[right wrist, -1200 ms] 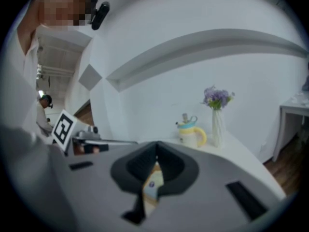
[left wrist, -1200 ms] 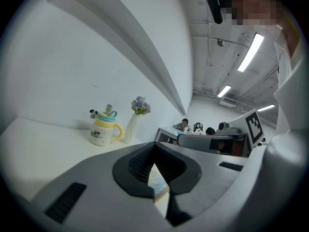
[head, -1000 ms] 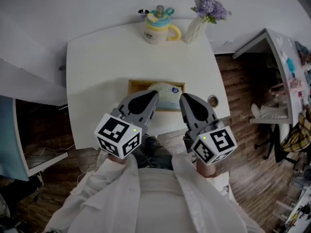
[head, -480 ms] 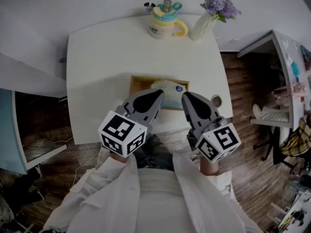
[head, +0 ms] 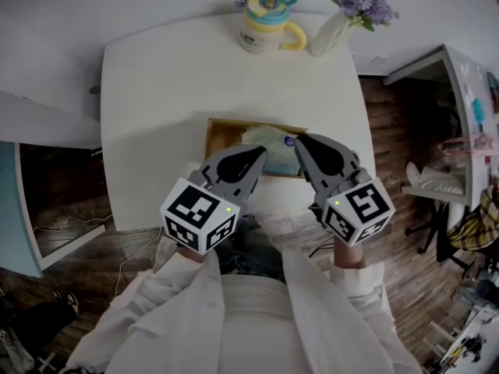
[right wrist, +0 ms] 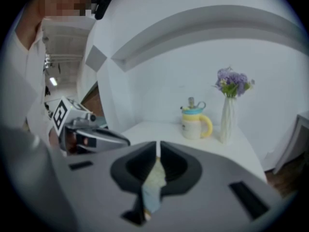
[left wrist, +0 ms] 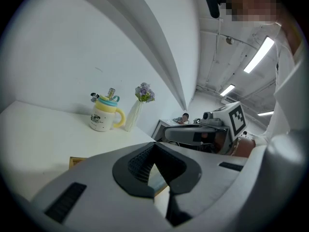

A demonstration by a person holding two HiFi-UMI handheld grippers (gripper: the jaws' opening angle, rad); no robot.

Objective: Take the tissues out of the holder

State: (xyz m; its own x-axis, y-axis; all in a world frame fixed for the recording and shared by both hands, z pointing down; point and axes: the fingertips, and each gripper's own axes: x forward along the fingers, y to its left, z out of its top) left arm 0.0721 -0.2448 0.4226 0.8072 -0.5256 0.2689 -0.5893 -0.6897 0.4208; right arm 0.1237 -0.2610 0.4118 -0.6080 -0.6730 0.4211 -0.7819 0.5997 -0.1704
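Two grippers hang side by side over the near edge of a white table [head: 171, 92], both aimed away from the person. The left gripper [head: 261, 153] has its jaws pressed together at the tips with nothing caught between them. The right gripper [head: 299, 139] is likewise closed to a hairline slit and empty.

One wooden holder [head: 218, 131] lies flat on the table just beyond them, with one pale tissue pack [head: 265, 140] inside it. The left tip sits over the holder's near side, at the pack's front edge. The right tip is at the pack's right end, and I cannot tell whether it touches. Both gripper bodies cover the holder's near rim and the front of the pack. In each gripper view only a sliver of the pack shows through the hollow behind the tips.

One mug [head: 263, 29] and one white vase [head: 329, 33] of purple flowers stand at the far edge, well apart from the holder.
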